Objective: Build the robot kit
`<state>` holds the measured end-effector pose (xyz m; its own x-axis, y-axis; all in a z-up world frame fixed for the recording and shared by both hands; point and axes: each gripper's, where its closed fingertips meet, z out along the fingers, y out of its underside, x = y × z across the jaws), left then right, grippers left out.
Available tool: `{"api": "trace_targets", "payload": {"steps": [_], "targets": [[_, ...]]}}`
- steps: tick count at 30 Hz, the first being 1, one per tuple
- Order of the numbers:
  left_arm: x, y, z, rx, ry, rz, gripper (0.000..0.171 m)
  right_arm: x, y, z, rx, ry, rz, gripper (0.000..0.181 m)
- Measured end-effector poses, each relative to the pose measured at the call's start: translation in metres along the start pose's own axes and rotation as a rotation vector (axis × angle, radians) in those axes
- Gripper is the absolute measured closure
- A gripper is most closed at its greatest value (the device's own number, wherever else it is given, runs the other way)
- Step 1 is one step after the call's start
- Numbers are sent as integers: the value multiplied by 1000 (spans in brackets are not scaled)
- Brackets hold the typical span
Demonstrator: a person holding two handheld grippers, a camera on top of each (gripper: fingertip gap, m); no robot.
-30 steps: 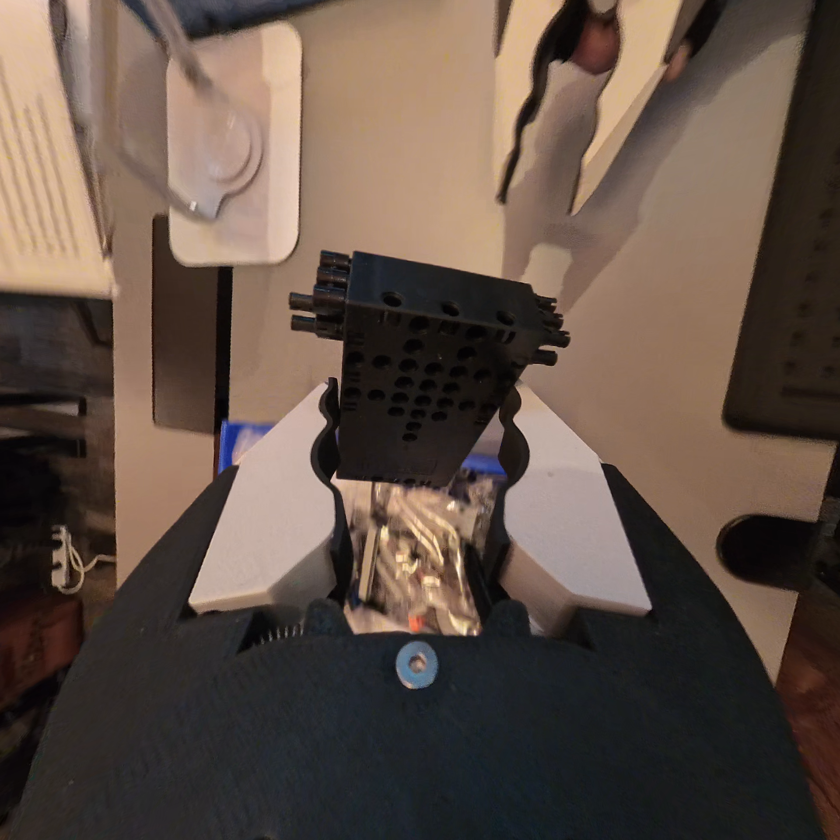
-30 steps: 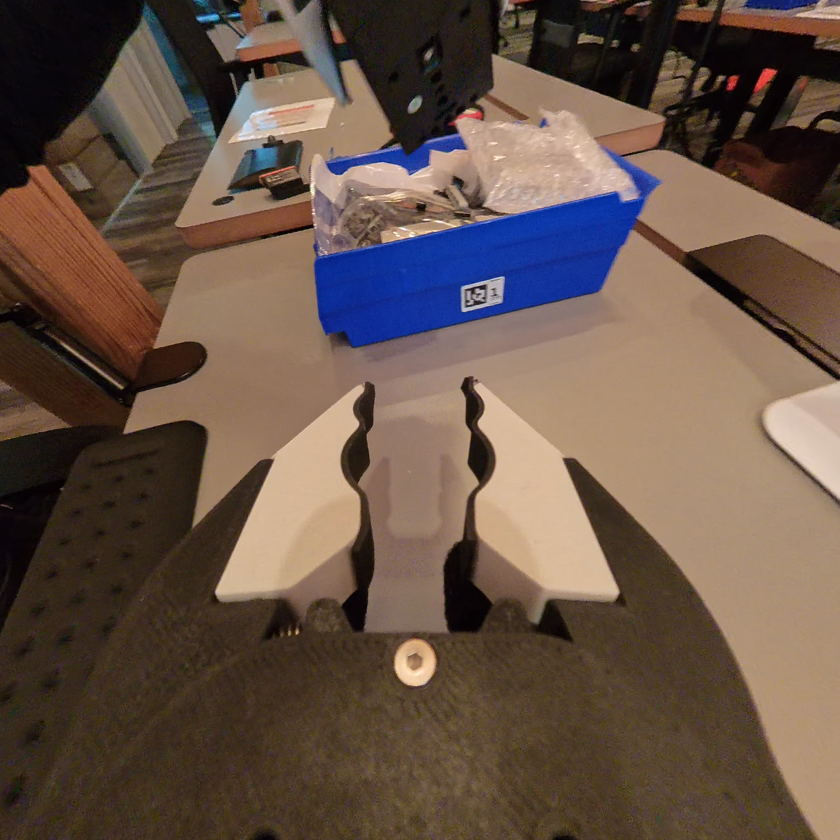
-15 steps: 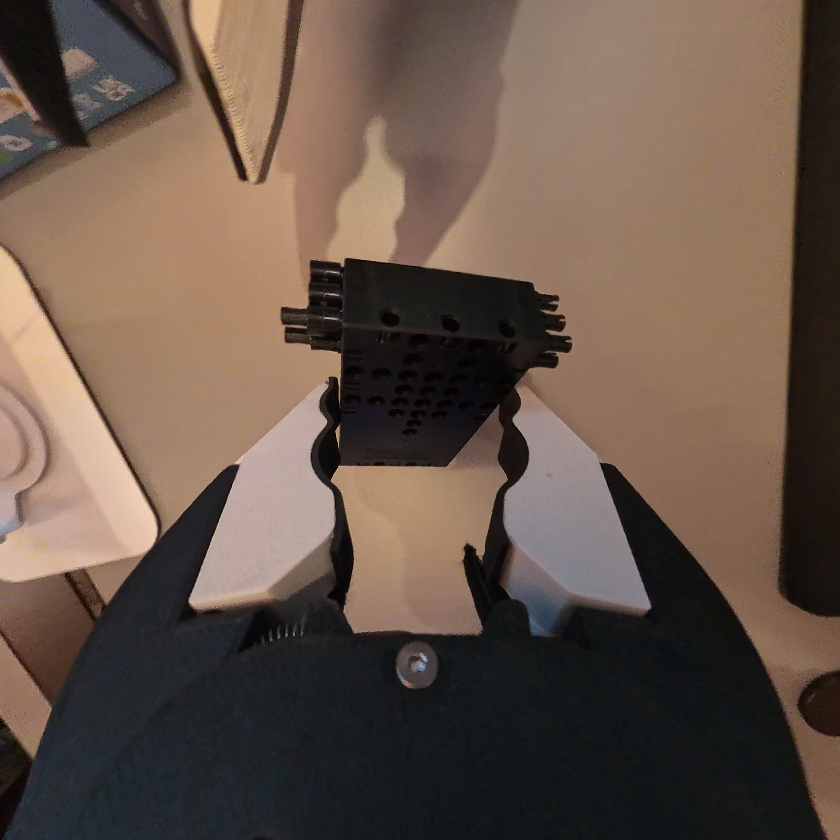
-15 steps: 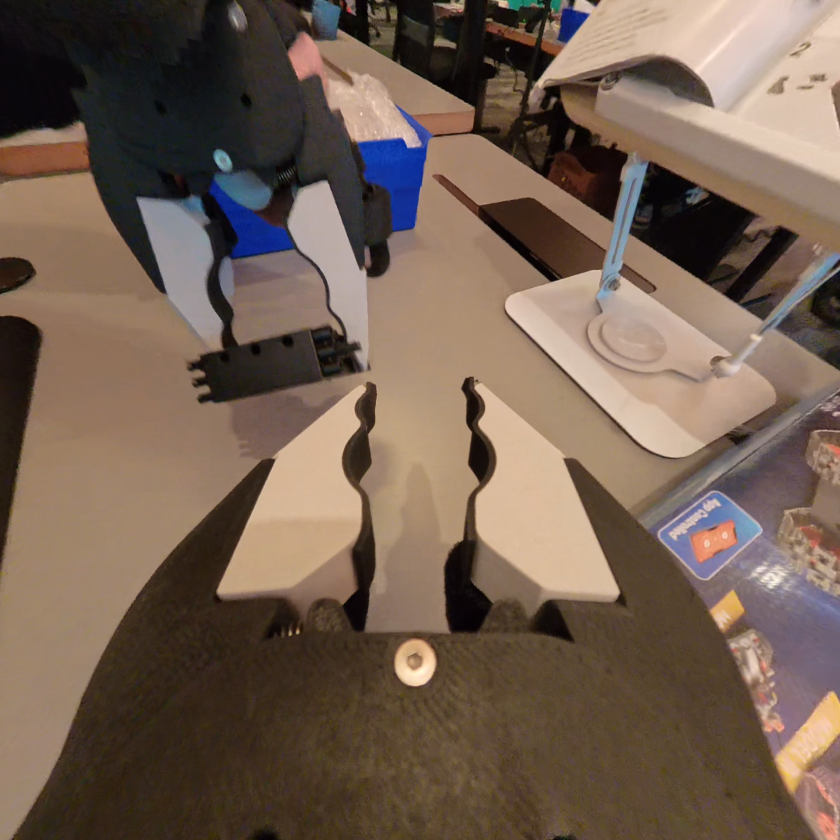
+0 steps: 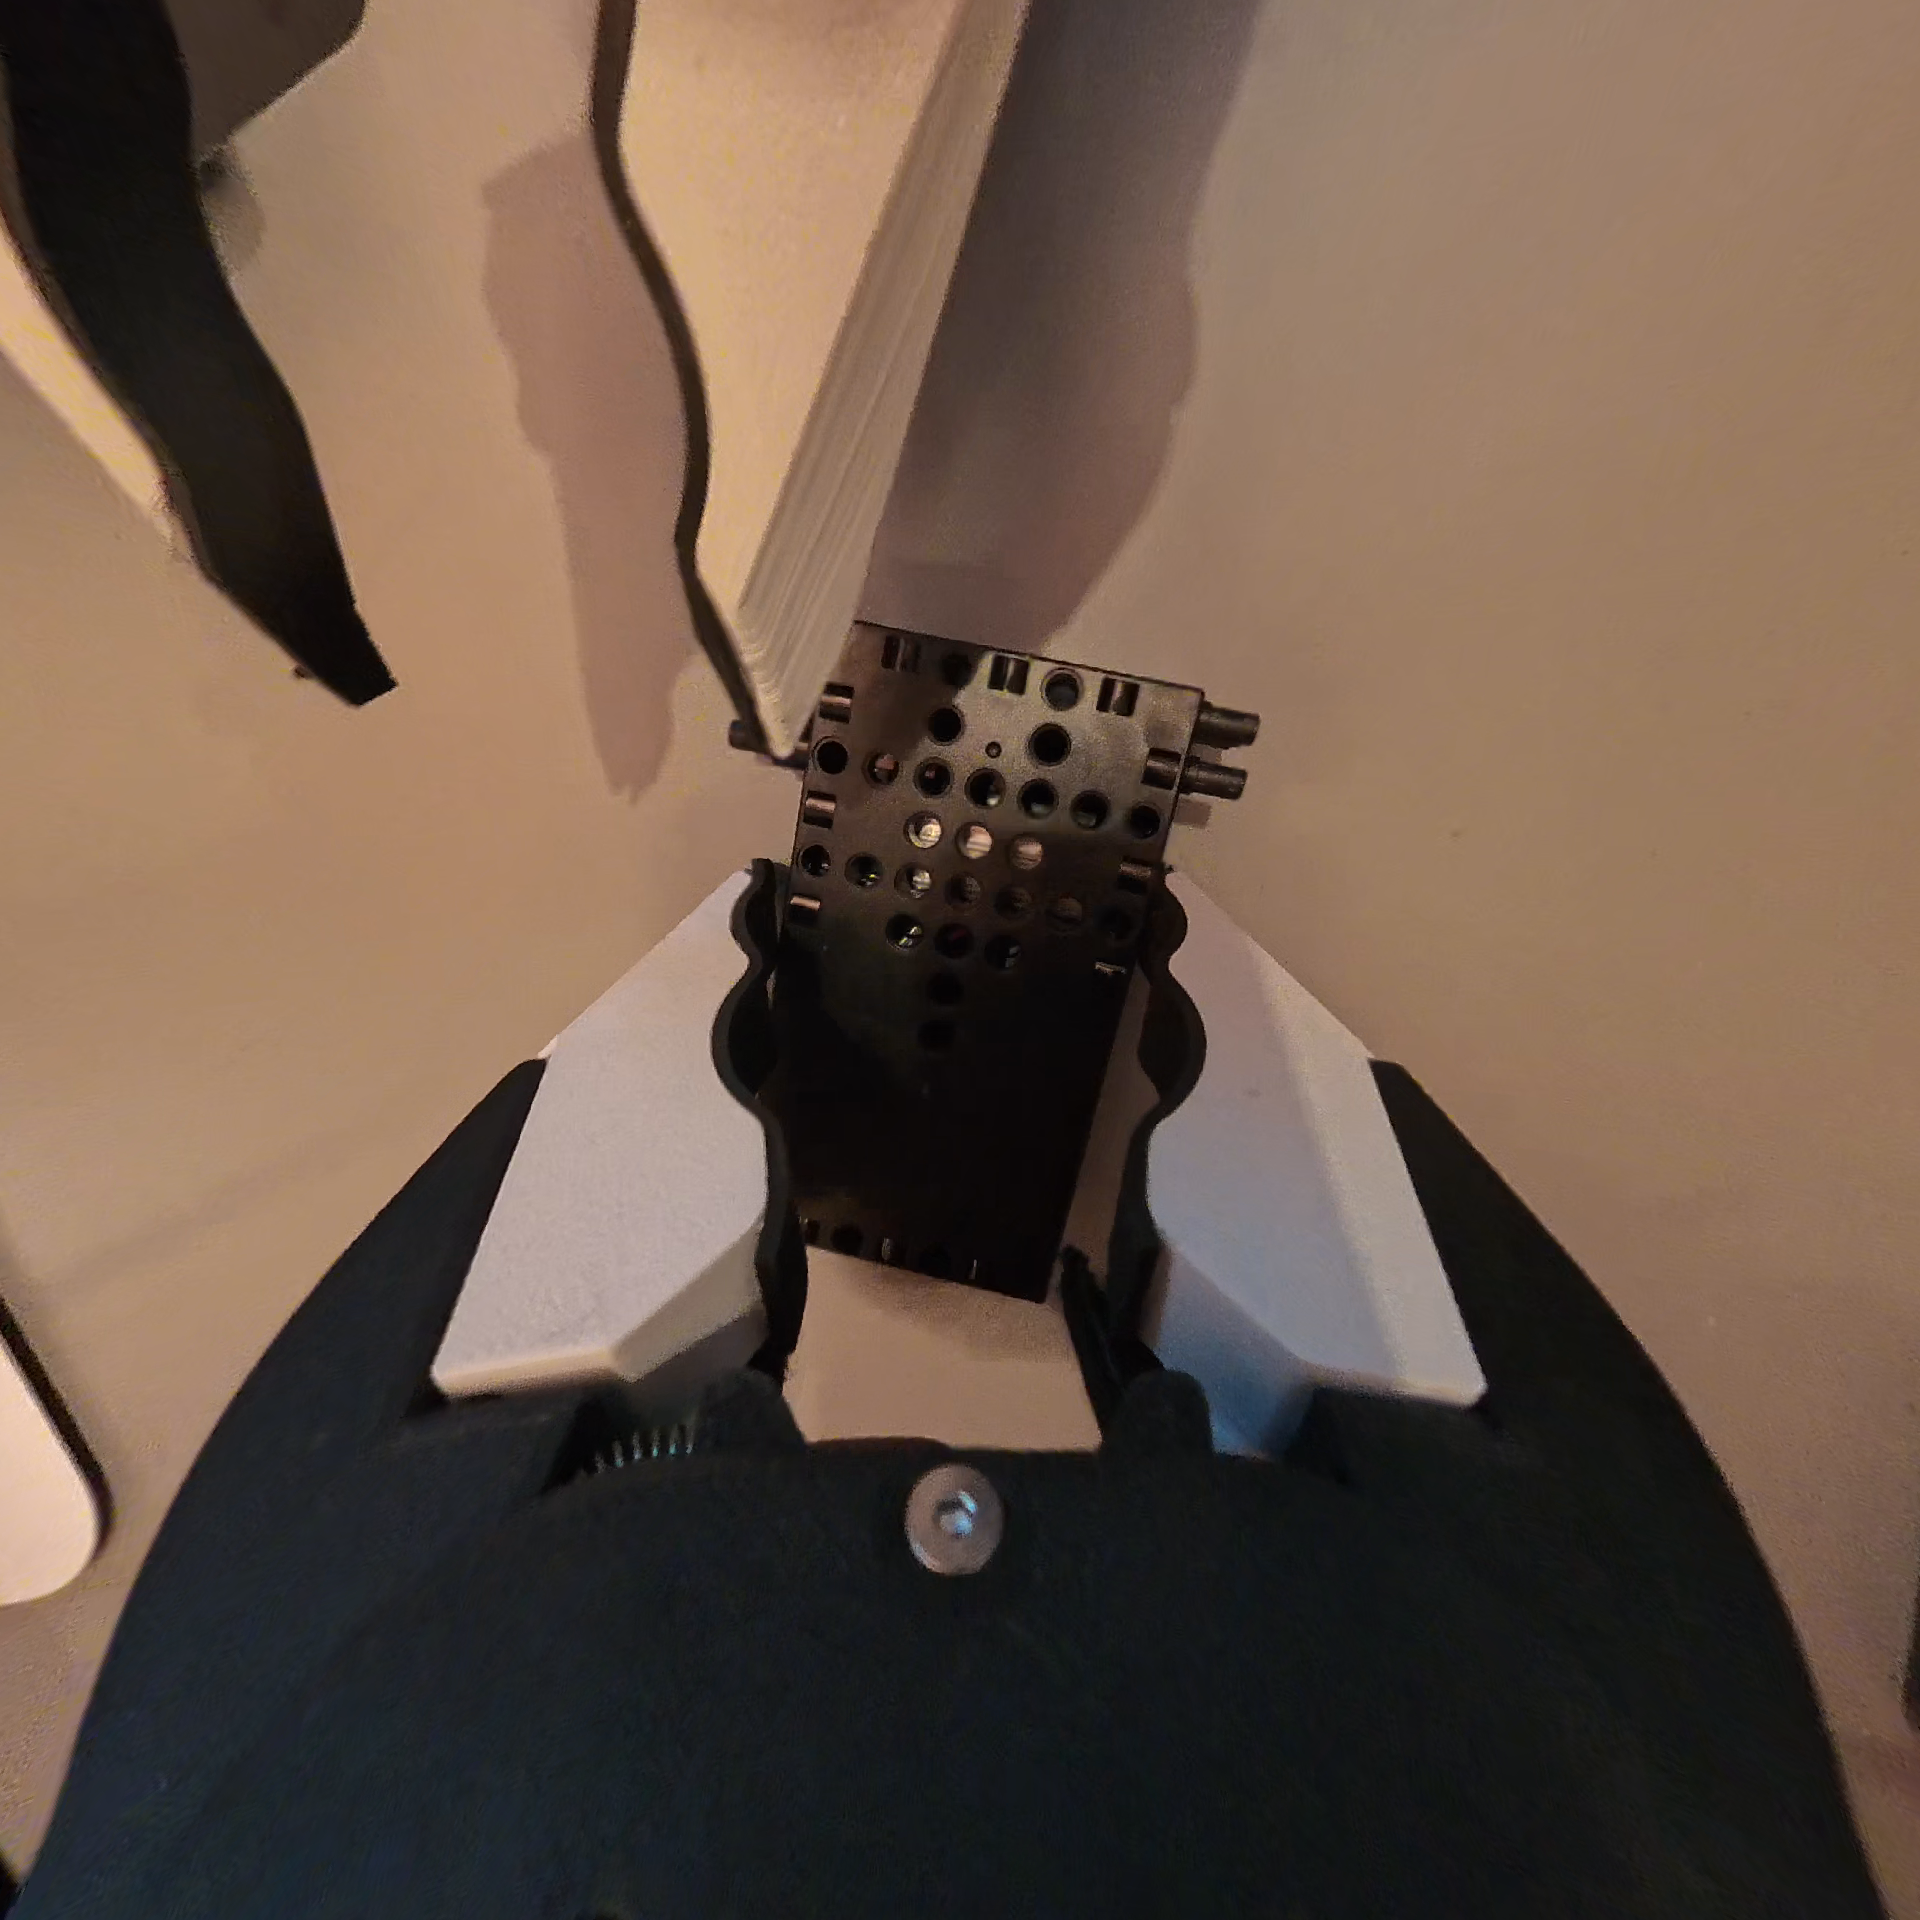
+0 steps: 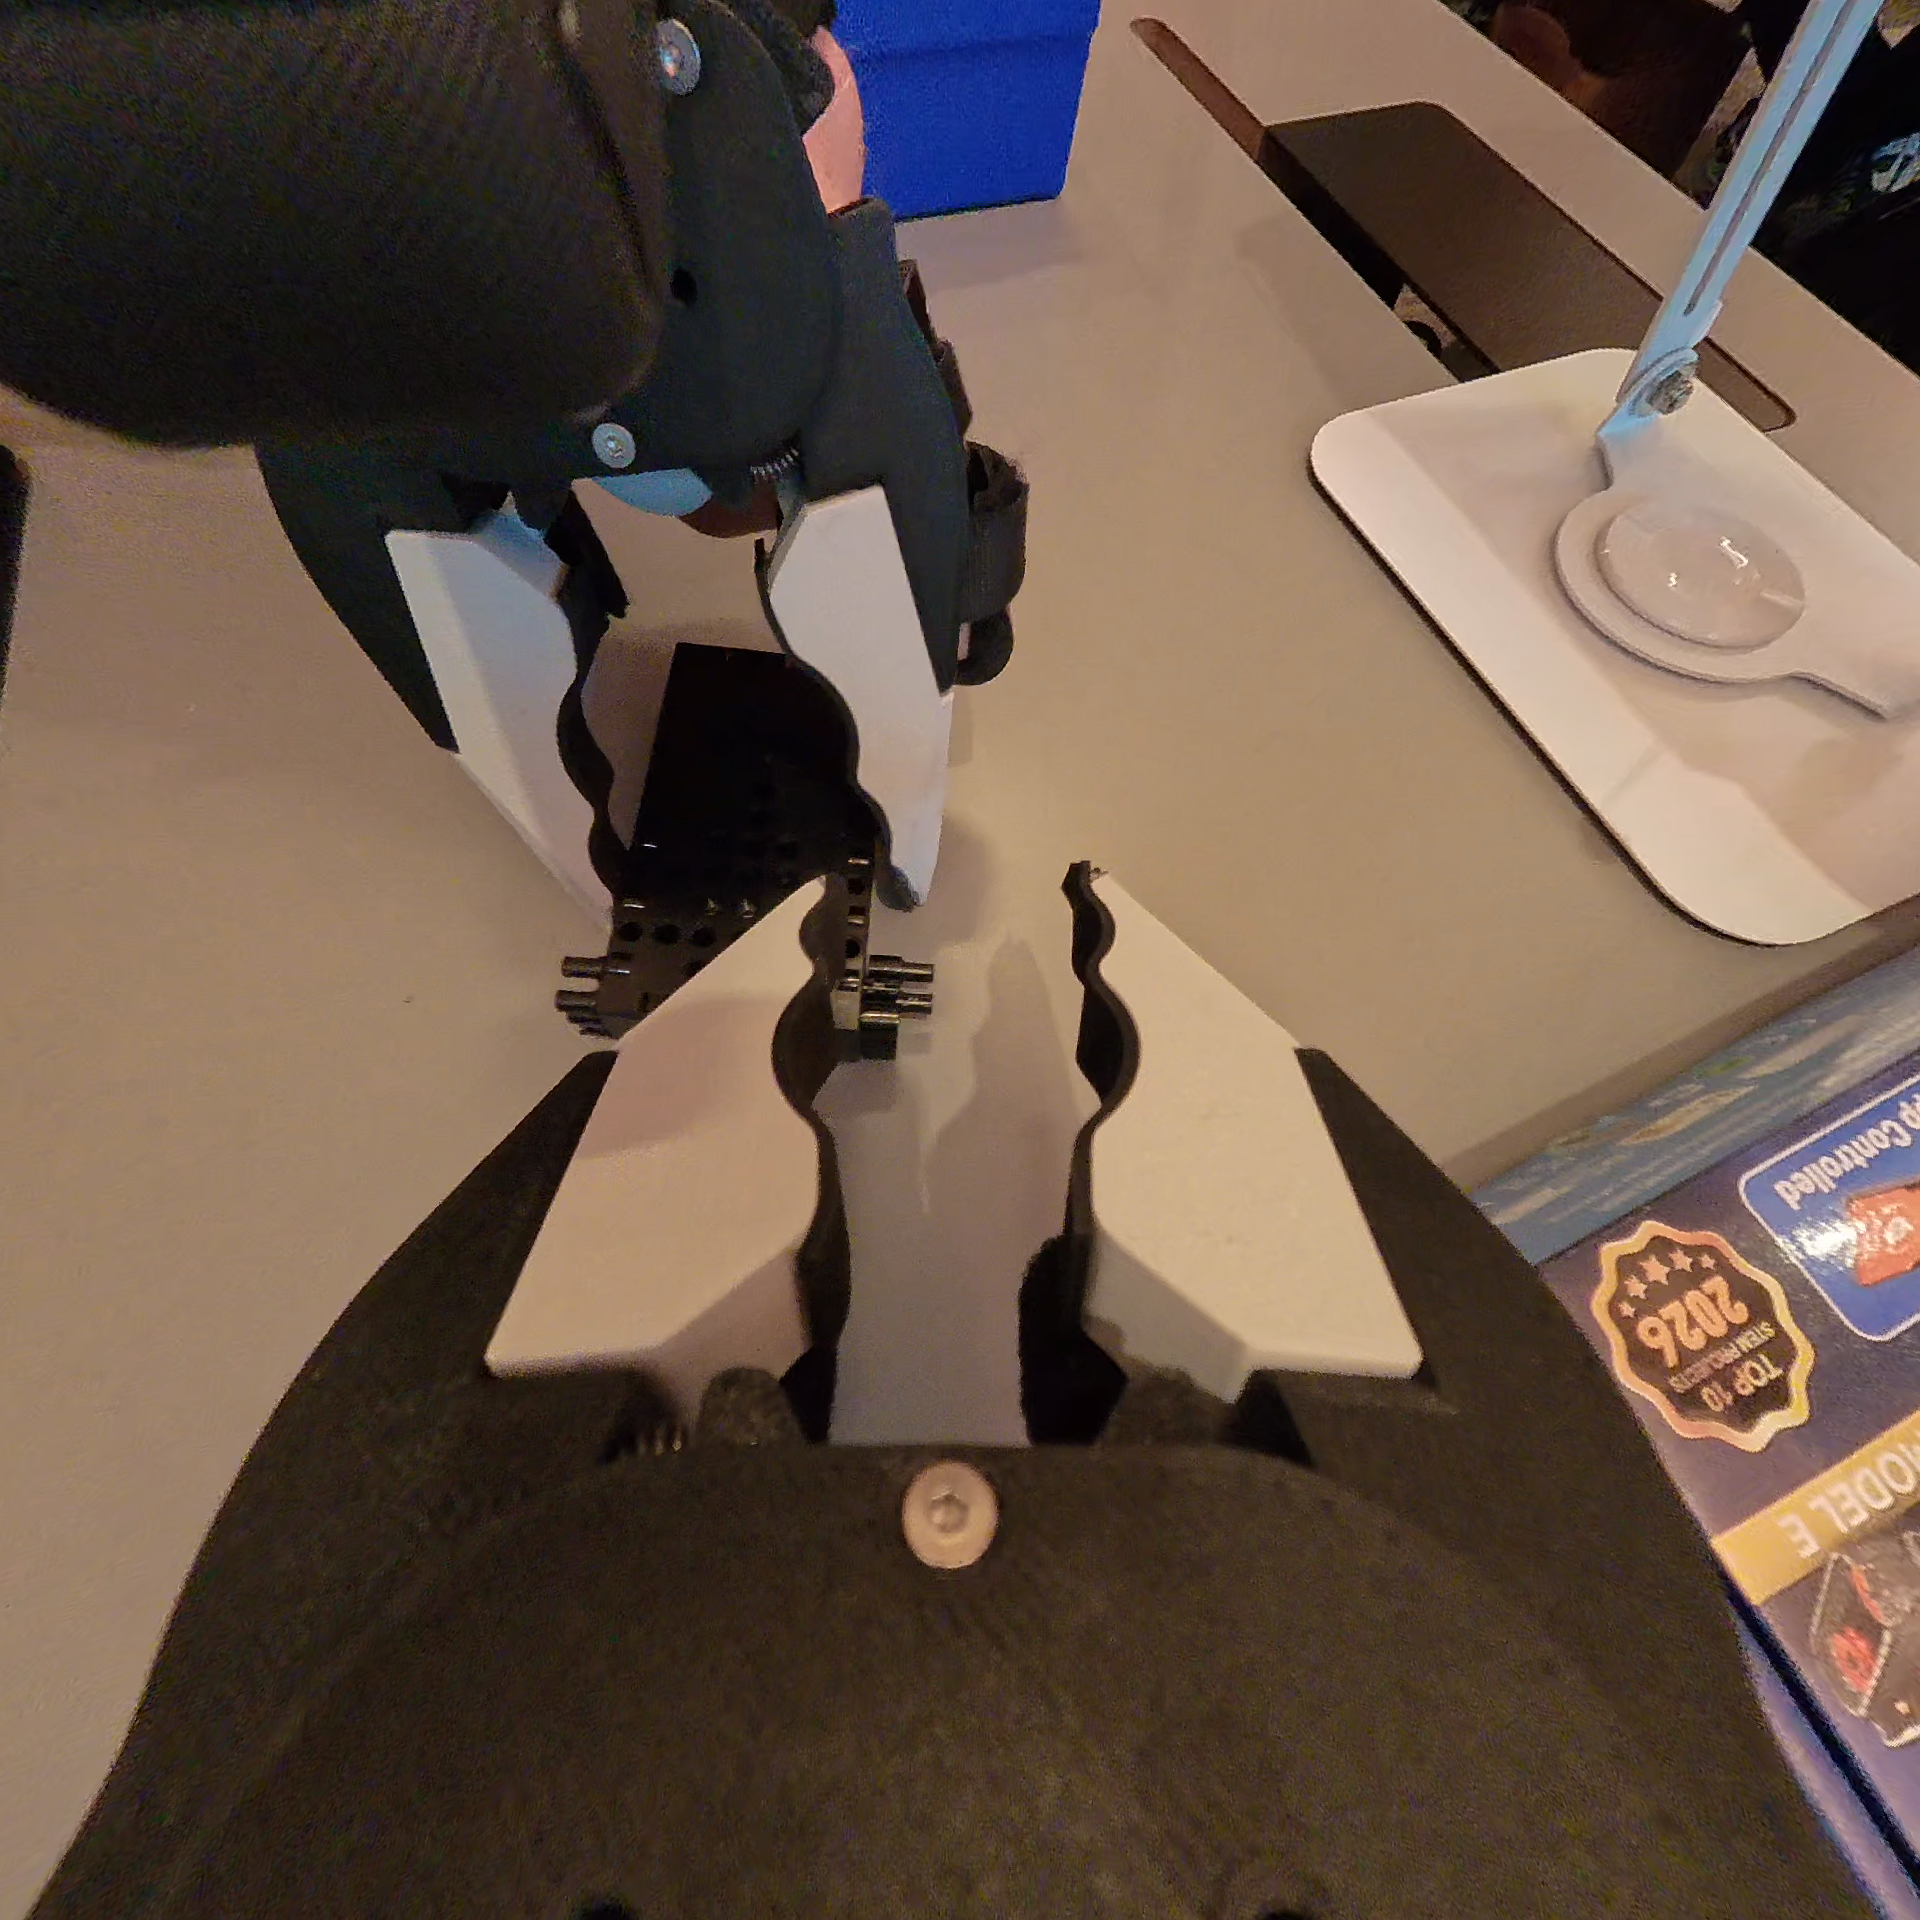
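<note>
A black perforated block [image 5: 966,935] with short pegs on its sides lies between the fingers of my left gripper [image 5: 961,883], which is shut on it. Seen from the right wrist view, the left gripper [image 6: 758,894] points down at the grey table [image 6: 208,831] and the block [image 6: 727,790] rests on the table top. My right gripper [image 6: 951,883] is open and empty. Its left fingertip [image 6: 769,956] sits right at the block's near pegged end, partly covering it. One of its white fingers [image 5: 894,343] reaches down to the block's far left corner in the left wrist view.
A white stand base with a clear dome and a metal arm [image 6: 1662,623] sits to the right. A blue printed box [image 6: 1766,1351] lies at the near right. A blue bin [image 6: 966,94] stands at the back, and a dark panel [image 6: 1455,208] is set in the table. Some 8 centimetres of space lies between my two pairs of fingers.
The left gripper has come down, so the block now rests on the table and has tipped flatter between the fingers. The right gripper has moved in close to the block's end.
</note>
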<state>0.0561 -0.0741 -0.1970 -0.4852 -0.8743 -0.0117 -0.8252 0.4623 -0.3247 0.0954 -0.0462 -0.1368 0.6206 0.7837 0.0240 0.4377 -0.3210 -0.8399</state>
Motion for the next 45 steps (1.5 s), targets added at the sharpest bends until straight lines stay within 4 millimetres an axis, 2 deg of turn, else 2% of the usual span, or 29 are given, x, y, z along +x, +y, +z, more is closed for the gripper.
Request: {"api": "trace_targets", "payload": {"steps": [1, 5, 6, 9, 12, 13, 18, 20, 23, 24, 25, 27, 29, 31, 32, 34, 36, 40, 41, 44, 45], "targets": [[0, 0, 0, 18, -8, -13, 103, -2, -1, 0, -2, -3, -8, 136], [-8, 3, -13, 96, -68, -66, 73, -12, -3, 3, -17, -26, -36, 126], [-8, 6, -18, 110, -75, -79, 71, -16, -2, 4, -28, -32, -49, 123], [-7, 27, -24, 82, -94, -99, 74, -30, -1, 8, -68, -76, -57, 108], [-7, 46, -17, 51, -116, -106, 95, -43, 8, 16, -156, -89, -101, 98], [-8, 44, -17, 80, -118, -121, 102, -44, 13, 21, -195, -79, -107, 98], [-5, 39, -15, 121, -134, -185, 104, -53, 37, 43, -324, -93, -115, 110], [-1, 38, -15, 125, -148, -196, 104, -52, 36, 45, -317, -90, -117, 117], [1, 37, -15, 136, -172, -233, 104, -54, 35, 45, -311, -98, -124, 117], [0, 37, -16, 140, -187, -244, 103, -55, 33, 43, -298, -104, -115, 112], [-3, 39, -17, 140, -222, -261, 99, -53, 27, 41, -267, -101, -97, 105], [-13, 44, -24, 133, -297, -300, 73, -48, 12, 33, -182, -98, -53, 103], [-17, 41, -34, 185, -322, -328, 54, -42, 4, 25, -126, -95, -20, 101], [-25, 38, -48, 227, -370, -350, 44, -31, 5, 21, -123, -46, -14, 99], [-29, 35, -56, 259, -397, -349, 44, -26, 4, 19, -120, -22, -20, 97], [-31, 25, -69, 345, -412, -340, 53, -21, 1, 16, -97, 0, -23, 100], [-37, 14, -83, 443, -464, -309, 93, -20, 0, 17, -84, 7, -29, 101], [-49, 9, -95, 515, -565, -270, 164, -18, -2, 18, -62, 9, -31, 107], [-51, 9, -96, 526, -588, -269, 171, -17, -3, 17, -53, 13, -32, 109], [-54, 4, -93, 581, -573, -293, 171, -14, -9, 15, -11, 22, -30, 122], [-59, 5, -93, 590, -598, -318, 163, -11, -9, 14, -7, 35, -24, 121]]}}
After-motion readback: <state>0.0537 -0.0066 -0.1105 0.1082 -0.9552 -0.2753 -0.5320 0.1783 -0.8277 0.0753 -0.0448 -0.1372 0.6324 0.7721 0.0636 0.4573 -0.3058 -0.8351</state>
